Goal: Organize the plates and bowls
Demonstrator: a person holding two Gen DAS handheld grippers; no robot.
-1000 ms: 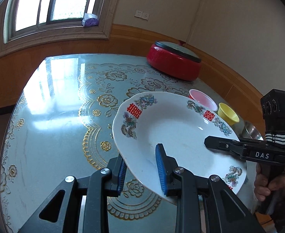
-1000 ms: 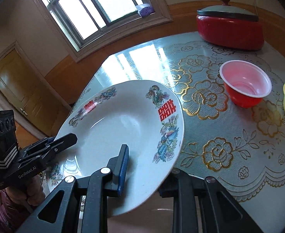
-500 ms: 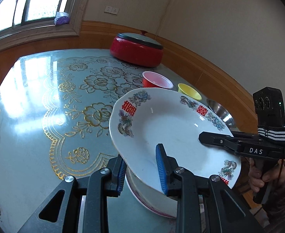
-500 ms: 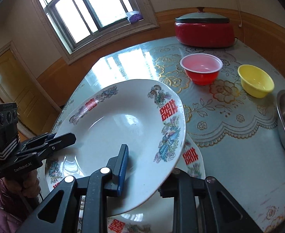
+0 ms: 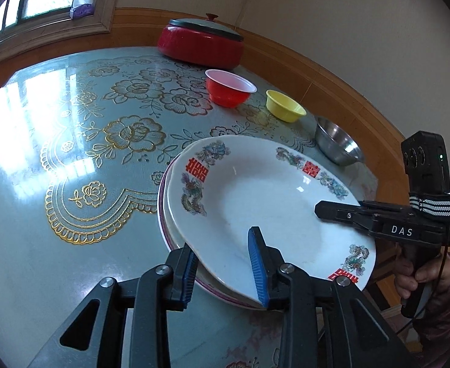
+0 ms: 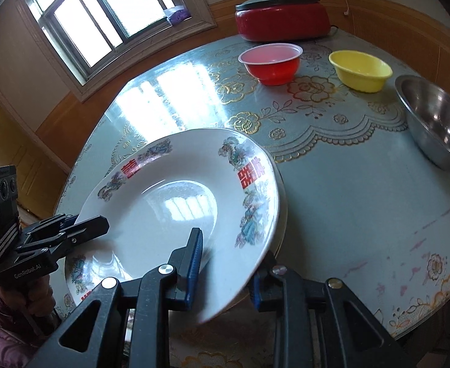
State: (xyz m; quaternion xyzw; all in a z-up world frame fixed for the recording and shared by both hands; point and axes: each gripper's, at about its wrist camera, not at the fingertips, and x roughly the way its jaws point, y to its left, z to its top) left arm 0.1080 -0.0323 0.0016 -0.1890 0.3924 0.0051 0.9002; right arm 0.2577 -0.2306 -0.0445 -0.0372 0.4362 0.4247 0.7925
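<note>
A large white plate with red characters and dragon motifs [image 5: 264, 196] [image 6: 175, 202] is held at opposite rims by both grippers. My left gripper [image 5: 225, 270] is shut on its near rim; it shows in the right wrist view [image 6: 81, 230]. My right gripper [image 6: 225, 263] is shut on the other rim; it shows in the left wrist view [image 5: 332, 211]. The plate sits just over a second plate [image 5: 166, 217] on the table, whose edge shows underneath [image 6: 281, 214]. I cannot tell if they touch.
A red bowl [image 5: 229, 87] [image 6: 270, 63], a yellow bowl [image 5: 284, 109] [image 6: 361, 69] and a steel bowl [image 5: 338, 145] [image 6: 436, 119] stand in a row beyond the plates. A red lidded pot [image 5: 202, 41] [image 6: 281, 15] sits at the table's far edge.
Both grippers carried the plate toward the near side of the table and lowered it onto the second plate, which has come into view beneath it.
</note>
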